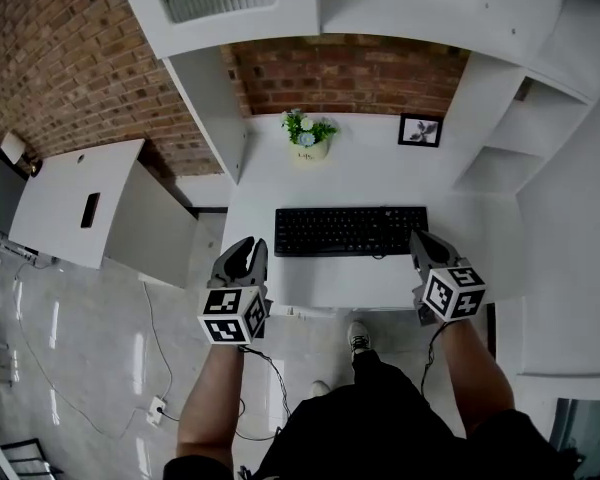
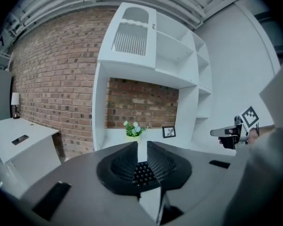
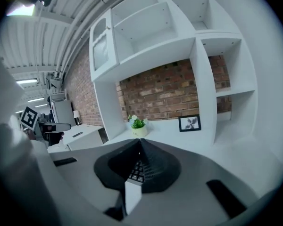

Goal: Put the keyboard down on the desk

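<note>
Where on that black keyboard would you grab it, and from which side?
Probably by its two short ends, the left claw coming in from the left and the right claw from the right. The keyboard lies flat and long across the desk with both ends free, and its thin edges should fit between jaws. The plant and picture frame stand behind it.

the right hand-held gripper (image 3: pixel 139 145) has its jaws closed together, black keyboard (image 3: pixel 137 172) keys showing below them.
</note>
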Demonstrator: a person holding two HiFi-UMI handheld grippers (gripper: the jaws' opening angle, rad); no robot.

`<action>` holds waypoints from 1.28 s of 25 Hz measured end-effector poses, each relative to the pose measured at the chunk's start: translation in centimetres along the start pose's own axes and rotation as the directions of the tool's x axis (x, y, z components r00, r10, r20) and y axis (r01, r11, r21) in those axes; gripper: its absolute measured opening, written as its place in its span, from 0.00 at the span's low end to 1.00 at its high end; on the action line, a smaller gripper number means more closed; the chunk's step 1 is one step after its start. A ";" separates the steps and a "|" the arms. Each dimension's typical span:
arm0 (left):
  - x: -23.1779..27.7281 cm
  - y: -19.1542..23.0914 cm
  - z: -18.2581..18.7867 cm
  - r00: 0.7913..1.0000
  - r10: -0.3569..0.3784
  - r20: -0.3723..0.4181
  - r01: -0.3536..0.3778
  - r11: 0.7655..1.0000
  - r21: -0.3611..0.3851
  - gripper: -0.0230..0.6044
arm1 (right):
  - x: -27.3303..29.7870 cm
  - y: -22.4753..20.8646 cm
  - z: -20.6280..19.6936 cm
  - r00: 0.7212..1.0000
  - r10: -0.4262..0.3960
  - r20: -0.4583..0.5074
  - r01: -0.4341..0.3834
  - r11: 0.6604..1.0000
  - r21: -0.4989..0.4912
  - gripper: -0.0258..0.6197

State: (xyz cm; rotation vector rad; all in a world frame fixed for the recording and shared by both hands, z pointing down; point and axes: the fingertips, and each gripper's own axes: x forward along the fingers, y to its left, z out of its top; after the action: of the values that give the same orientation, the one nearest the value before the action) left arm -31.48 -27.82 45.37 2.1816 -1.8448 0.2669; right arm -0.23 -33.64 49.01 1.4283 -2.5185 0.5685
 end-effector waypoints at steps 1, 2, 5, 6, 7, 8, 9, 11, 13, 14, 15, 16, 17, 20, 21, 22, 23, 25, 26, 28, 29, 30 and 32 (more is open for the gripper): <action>-1.1 -0.2 0.5 1.000 -0.005 0.023 0.005 1.000 0.000 0.13 | -0.9 0.9 0.3 1.000 0.009 0.013 -0.009 1.000 -0.003 0.07; -2.3 -0.5 1.0 0.999 -0.012 0.046 0.012 1.000 0.003 0.09 | -1.9 1.9 0.6 1.000 0.017 0.024 -0.017 1.000 -0.005 0.07; -5.7 -1.6 2.3 0.994 -0.052 0.095 0.051 0.999 0.014 0.07 | -5.1 4.8 1.3 0.998 0.038 0.055 -0.037 0.999 -0.017 0.07; -6.7 -2.0 2.5 0.992 -0.066 0.104 0.064 0.998 0.019 0.07 | -6.1 5.7 1.5 0.997 0.043 0.065 -0.042 0.999 -0.020 0.07; -7.7 -2.3 2.6 0.991 -0.078 0.110 0.076 0.997 0.028 0.07 | -7.2 6.6 1.7 0.996 0.047 0.074 -0.045 0.999 -0.024 0.07; -8.6 -2.7 2.5 0.990 -0.089 0.111 0.085 0.996 0.041 0.07 | -8.2 7.4 1.7 0.995 0.050 0.081 -0.048 0.998 -0.028 0.07; -9.4 -3.1 2.3 0.989 -0.100 0.109 0.095 0.994 0.055 0.07 | -9.2 8.2 1.6 0.995 0.051 0.088 -0.048 0.998 -0.033 0.07; -11.0 -3.9 1.7 0.987 -0.125 0.099 0.117 0.990 0.081 0.07 | -11.0 9.4 1.2 0.994 0.049 0.098 -0.045 0.998 -0.041 0.07; -12.5 -4.7 1.1 0.985 -0.147 0.090 0.139 0.986 0.088 0.07 | -12.8 10.5 0.8 0.993 0.046 0.108 -0.041 0.998 -0.044 0.07; -13.2 -5.0 0.8 0.984 -0.153 0.087 0.146 0.986 0.086 0.07 | -13.7 10.9 0.6 0.993 0.044 0.111 -0.039 0.998 -0.044 0.07; -13.9 -5.3 0.7 0.984 -0.157 0.087 0.150 0.985 0.080 0.07 | -14.6 11.3 0.4 0.993 0.042 0.114 -0.037 0.998 -0.044 0.07; -14.7 -5.5 0.5 0.983 -0.159 0.087 0.154 0.986 0.069 0.07 | -15.3 11.7 0.2 0.993 0.040 0.115 -0.035 0.998 -0.044 0.07; -15.4 -5.8 0.4 0.983 -0.161 0.088 0.156 0.986 0.056 0.07 | -16.1 12.0 0.1 0.993 0.038 0.115 -0.033 0.999 -0.043 0.07; -17.3 -6.9 0.2 0.983 -0.162 0.081 0.161 0.987 0.024 0.07 | -17.8 12.6 0.3 0.992 0.037 0.123 -0.032 0.999 -0.043 0.07; -17.7 -7.2 0.1 0.984 -0.161 0.080 0.159 0.987 0.021 0.07 | -18.2 12.7 0.4 0.991 0.039 0.127 -0.033 0.998 -0.044 0.07; -18.0 -7.4 -0.1 0.984 -0.158 0.082 0.157 0.987 0.022 0.07 | -18.6 12.9 0.4 0.991 0.041 0.130 -0.036 0.998 -0.045 0.07; -18.3 -7.7 -0.4 0.984 -0.156 0.084 0.155 0.988 0.023 0.07 | -19.0 13.0 0.3 0.990 0.044 0.131 -0.039 0.998 -0.044 0.07; -18.8 -8.4 -1.0 0.985 -0.152 0.082 0.151 0.988 0.023 0.07 | -19.7 13.0 0.0 0.990 0.051 0.129 -0.047 0.998 -0.038 0.07; -18.9 -8.7 -1.3 0.986 -0.149 0.081 0.147 0.989 0.024 0.07 | -20.1 12.9 -0.2 0.990 0.056 0.126 -0.052 0.998 -0.035 0.07; -18.9 -9.5 -2.1 0.987 -0.141 0.077 0.139 0.990 0.029 0.07 | -20.6 12.5 -0.6 0.990 0.067 0.122 -0.064 0.997 -0.033 0.07; -18.8 -10.0 -2.5 0.988 -0.138 0.074 0.136 0.990 0.031 0.07 | -20.8 12.3 -0.8 0.990 0.074 0.120 -0.071 0.997 -0.033 0.07; -18.8 -10.6 -2.8 0.988 -0.135 0.071 0.133 0.991 0.032 0.07 | -21.1 12.0 -1.0 0.990 0.081 0.118 -0.078 0.996 -0.032 0.07; -19.0 -11.8 -3.3 0.990 -0.128 0.064 0.127 0.992 0.026 0.07 | -21.9 11.6 -1.5 0.989 0.097 0.114 -0.094 0.995 -0.030 0.07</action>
State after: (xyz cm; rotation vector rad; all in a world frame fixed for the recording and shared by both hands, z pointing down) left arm -23.05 -7.18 41.52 2.3385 -1.7338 0.1924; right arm 1.11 -10.52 40.11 1.3760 -2.6862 0.4810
